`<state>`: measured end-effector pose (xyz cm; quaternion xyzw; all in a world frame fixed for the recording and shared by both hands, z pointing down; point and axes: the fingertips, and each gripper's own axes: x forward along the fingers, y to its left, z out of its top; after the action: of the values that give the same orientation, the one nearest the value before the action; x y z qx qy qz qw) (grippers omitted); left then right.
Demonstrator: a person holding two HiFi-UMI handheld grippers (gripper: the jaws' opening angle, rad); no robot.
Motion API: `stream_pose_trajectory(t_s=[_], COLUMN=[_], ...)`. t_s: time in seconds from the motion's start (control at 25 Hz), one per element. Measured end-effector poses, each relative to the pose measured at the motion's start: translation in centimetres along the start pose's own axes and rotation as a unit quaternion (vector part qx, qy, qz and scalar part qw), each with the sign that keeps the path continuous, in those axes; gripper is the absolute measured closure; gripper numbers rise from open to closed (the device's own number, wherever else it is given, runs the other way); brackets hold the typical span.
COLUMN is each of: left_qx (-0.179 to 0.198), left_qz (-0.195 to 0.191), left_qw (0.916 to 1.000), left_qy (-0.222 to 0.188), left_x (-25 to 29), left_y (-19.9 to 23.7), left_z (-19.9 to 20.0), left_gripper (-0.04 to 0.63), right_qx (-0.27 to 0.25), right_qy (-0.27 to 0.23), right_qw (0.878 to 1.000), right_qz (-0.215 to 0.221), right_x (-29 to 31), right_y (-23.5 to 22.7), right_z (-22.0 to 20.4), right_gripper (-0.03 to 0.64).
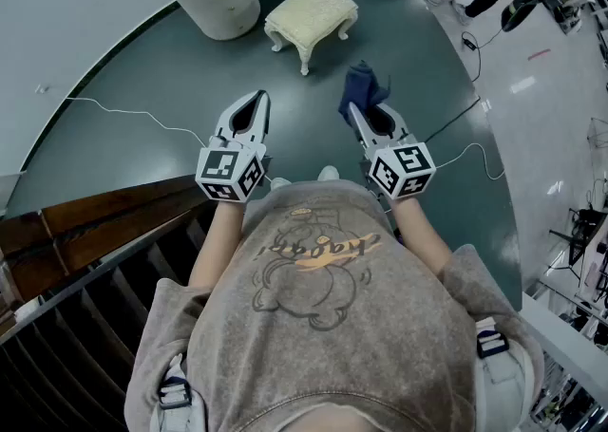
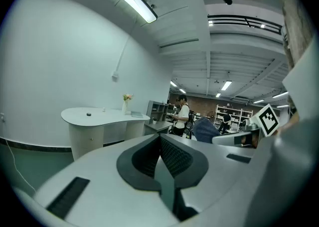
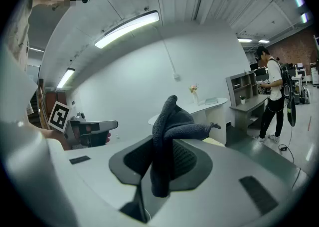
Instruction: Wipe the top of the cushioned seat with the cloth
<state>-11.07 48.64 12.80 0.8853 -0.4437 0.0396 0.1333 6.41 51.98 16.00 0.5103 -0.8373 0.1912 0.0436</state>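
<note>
A dark blue-grey fleecy cloth (image 3: 172, 121) was seen pinched between the closed jaws of the right gripper (image 3: 160, 158), its bunched top standing upright and one fold pointing right. A sliver of the cream cushioned seat (image 3: 215, 141) was glimpsed just behind it. The left gripper (image 3: 102, 127) was held at the left. Beyond, a small vase of flowers (image 3: 193, 93) was set on a white curved counter (image 3: 207, 109), and a person (image 3: 271, 99) was seen standing by a grey desk (image 3: 246, 102).
</note>
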Motion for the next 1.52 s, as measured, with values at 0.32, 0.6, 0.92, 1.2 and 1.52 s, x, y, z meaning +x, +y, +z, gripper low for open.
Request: stream_pose_trajectory(t_s=[0.32, 0.6, 0.92, 1.2, 1.52], left_qx=[0.006, -0.003, -0.003, -0.005, -0.002], left_qz=[0.009, 0.044, 0.048, 0.024, -0.001], left_qw=[0.9999, 0.9989, 0.9985, 0.9994, 1.0], left_qy=[0.001, -0.015, -0.025, -0.023, -0.005], left_x=[1.7, 2.2, 4.4, 10.2, 18.6], left_y=[-1.7, -2.9, -1.2, 2.6, 7.9], left_z=[-0.9, -1.4, -0.8, 0.5, 2.5], left_gripper=[0.578, 0.578, 0.578, 0.578, 0.578], right_qx=[0.0, -0.004, -0.004, -0.006, 0.006], right_qy=[-0.001, 0.01, 0.014, 0.015, 0.013], right_qw=[1.0, 0.998, 0.998, 0.999, 1.0], right_qz=[0.025, 0.057, 0.065, 0.045, 0.024], right_x=[-0.1, -0.6, 1.5, 6.2, 14.0], right_y=[-1.5, -3.3, -4.3, -7.0, -11.2], right_z=[-0.4, -0.9, -0.5, 1.3, 4.4], right_gripper=[0.525, 0.525, 0.525, 0.525, 0.525])
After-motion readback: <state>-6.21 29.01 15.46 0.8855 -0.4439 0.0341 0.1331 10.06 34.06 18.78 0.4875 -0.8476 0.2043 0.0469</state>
